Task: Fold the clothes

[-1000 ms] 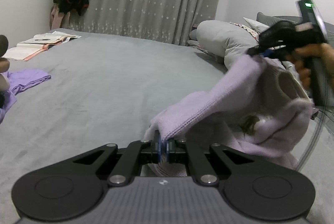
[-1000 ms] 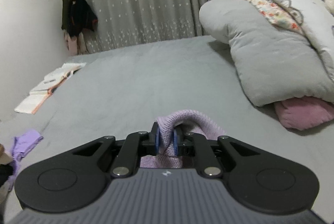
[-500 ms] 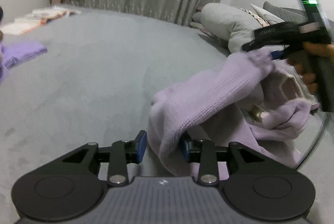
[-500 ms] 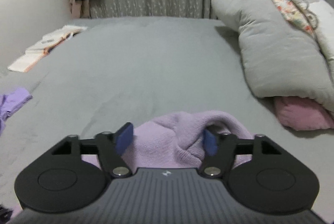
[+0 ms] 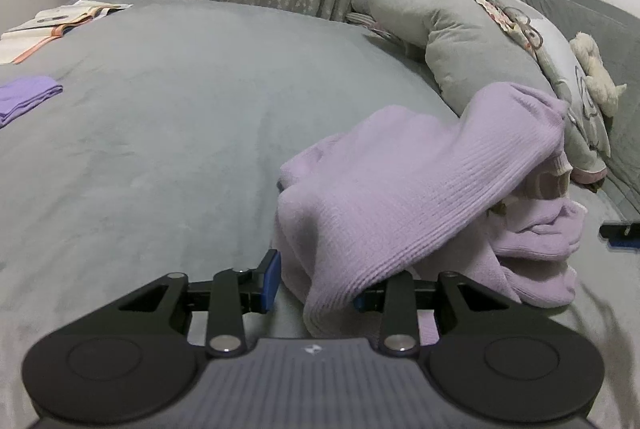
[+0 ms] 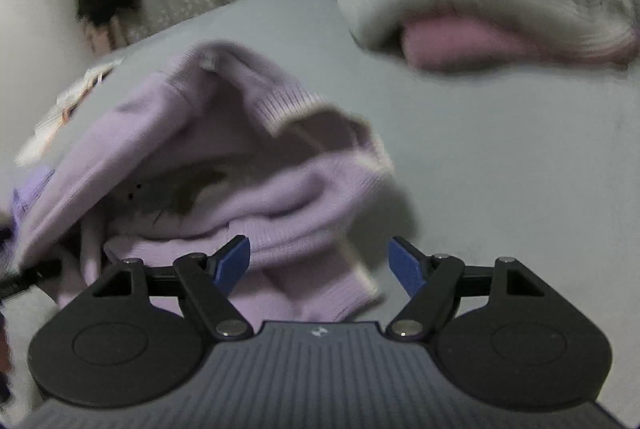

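Two handheld grippers work over a wide grey bed cover (image 5: pixel 168 133), where a crumpled lilac ribbed-knit sweater (image 5: pixel 404 201) lies in a loose heap near the pillows. Seen from the left wrist, the left gripper (image 5: pixel 316 287) has its blue-padded jaws closing with a hanging fold of the sweater between them; the left pad stands clear of the cloth, while the right one is hidden behind the fold, so no firm pinch shows. Seen from the right wrist, where the picture is blurred, the right gripper (image 6: pixel 320 265) stands wide, its jaws opening; the sweater's hem lies just ahead of and partly behind its left pad, and neither pad presses on it. Beyond the sweater rest a long grey pillow (image 5: pixel 452 41) and a pink cushion (image 6: pixel 472 41) tucked under it. Far left on the bed lie a folded purple cloth (image 5: pixel 28 97) and an open book (image 5: pixel 52 25).
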`<action>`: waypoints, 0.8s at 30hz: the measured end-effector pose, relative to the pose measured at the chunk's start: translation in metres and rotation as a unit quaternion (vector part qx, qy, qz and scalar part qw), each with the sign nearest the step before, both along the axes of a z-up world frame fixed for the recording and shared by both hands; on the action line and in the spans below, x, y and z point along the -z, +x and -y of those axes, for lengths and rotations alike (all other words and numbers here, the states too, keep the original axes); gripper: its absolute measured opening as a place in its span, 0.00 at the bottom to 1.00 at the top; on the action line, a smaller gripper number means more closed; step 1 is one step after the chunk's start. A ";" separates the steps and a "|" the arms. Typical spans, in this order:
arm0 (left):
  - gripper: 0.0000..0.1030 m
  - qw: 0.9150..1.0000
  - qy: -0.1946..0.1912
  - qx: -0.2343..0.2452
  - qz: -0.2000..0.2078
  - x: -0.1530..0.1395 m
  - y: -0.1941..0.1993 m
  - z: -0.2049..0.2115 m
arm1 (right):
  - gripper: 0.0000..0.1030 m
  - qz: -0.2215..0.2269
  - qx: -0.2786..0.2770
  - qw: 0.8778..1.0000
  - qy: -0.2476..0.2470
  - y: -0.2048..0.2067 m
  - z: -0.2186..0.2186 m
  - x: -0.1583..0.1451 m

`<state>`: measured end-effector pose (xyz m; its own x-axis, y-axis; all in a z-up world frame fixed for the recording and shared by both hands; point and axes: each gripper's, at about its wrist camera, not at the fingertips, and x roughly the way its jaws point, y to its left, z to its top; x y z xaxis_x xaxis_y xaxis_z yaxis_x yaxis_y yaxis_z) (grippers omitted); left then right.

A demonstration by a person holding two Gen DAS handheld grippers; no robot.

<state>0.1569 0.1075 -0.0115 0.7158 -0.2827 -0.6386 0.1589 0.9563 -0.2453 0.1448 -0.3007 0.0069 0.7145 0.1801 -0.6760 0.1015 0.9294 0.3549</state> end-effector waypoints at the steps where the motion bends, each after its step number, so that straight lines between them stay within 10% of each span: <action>1: 0.17 1.000 -0.002 0.001 -0.003 -0.001 0.001 0.003 | 0.75 -0.001 0.001 1.000 0.031 0.004 -0.002 0.009; 4: 0.12 1.000 0.010 -0.002 -0.006 -0.007 0.001 0.007 | 0.70 0.000 -0.001 0.997 0.071 0.022 -0.016 0.019; 8: 0.04 1.000 0.006 -0.025 -0.005 -0.022 0.005 -0.001 | 0.27 -0.003 0.005 0.997 0.083 0.039 -0.024 0.017; 11: 0.04 0.999 0.027 -0.044 0.012 -0.042 0.013 -0.008 | 0.12 0.012 -0.011 0.999 0.051 0.039 -0.024 -0.003; 24: 0.04 0.987 0.120 -0.093 0.043 -0.077 0.095 -0.024 | 0.11 0.061 0.027 0.991 -0.118 0.078 0.014 -0.078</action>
